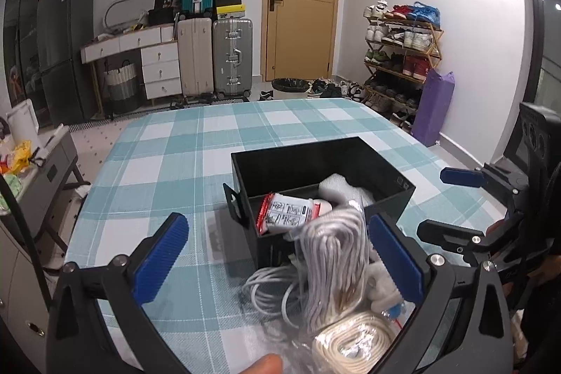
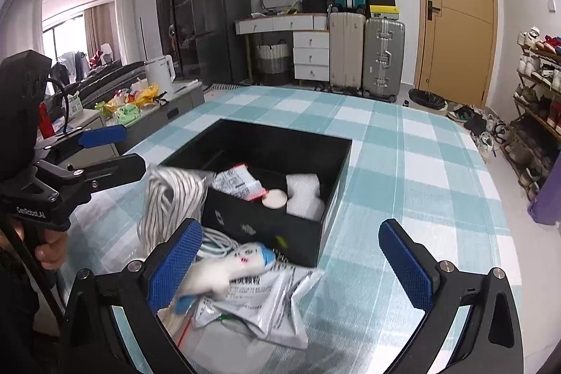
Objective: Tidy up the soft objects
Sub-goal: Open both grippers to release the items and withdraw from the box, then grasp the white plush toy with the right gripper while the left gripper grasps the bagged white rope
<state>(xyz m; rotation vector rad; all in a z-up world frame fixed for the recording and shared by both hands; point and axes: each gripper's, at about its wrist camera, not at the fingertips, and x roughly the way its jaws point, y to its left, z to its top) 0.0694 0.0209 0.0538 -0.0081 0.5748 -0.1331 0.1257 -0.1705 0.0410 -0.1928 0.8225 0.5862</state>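
While both spread wide, each gripper (image 1: 277, 260) (image 2: 299, 263) holds nothing.

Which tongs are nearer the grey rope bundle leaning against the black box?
Left. The left tongs are open around the grey rope bundle; the right tongs are open further along the black box, beside it.

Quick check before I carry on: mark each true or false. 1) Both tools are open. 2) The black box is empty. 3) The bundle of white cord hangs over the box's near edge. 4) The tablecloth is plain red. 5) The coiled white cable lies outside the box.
1) True: the left tool and right tool stand wide, gripping nothing.
2) False: the black box holds a red-edged packet and white foam.
3) True: the cord bundle drapes there.
4) False: the tablecloth is teal-and-white check.
5) True: the cable lies on the cloth.
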